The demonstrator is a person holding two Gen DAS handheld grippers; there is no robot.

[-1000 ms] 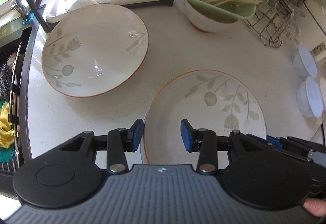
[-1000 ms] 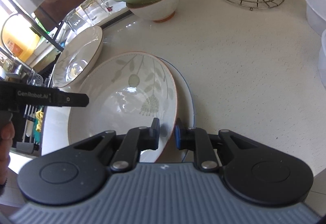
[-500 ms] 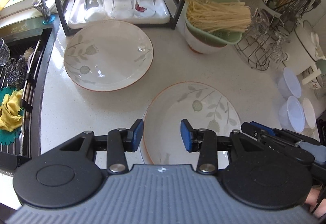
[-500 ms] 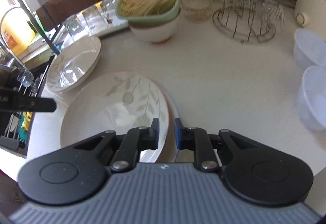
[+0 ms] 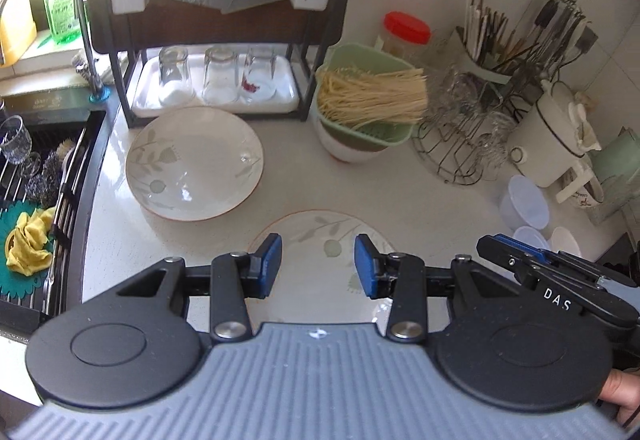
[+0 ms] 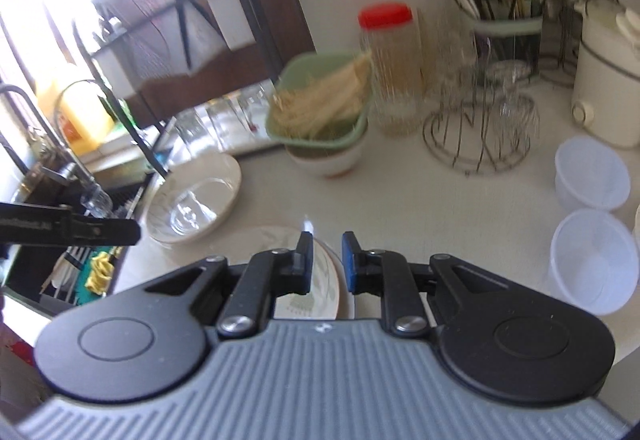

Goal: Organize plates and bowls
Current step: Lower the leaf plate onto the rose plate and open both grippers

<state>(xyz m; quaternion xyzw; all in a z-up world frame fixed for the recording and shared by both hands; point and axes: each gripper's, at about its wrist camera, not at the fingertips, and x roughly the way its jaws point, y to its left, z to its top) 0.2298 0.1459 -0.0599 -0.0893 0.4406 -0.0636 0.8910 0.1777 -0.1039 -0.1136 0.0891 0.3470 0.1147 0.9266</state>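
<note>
Leaf plate (image 5: 320,240) under spread left tool (image 5: 316,264), right tool (image 6: 325,260) slightly parted, its view shows a second plate (image 6: 347,300) beneath

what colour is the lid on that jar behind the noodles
Red. The jar lid shows best in the right wrist view, behind the noodles.

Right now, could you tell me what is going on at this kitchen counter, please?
A person holds a gripper in each hand over a leaf-patterned plate stacked on another plate. The right gripper straddles that plate's rim, jaws slightly apart; the left gripper hovers open above it, gripping nothing. A second patterned dish sits by the glass rack.
</note>
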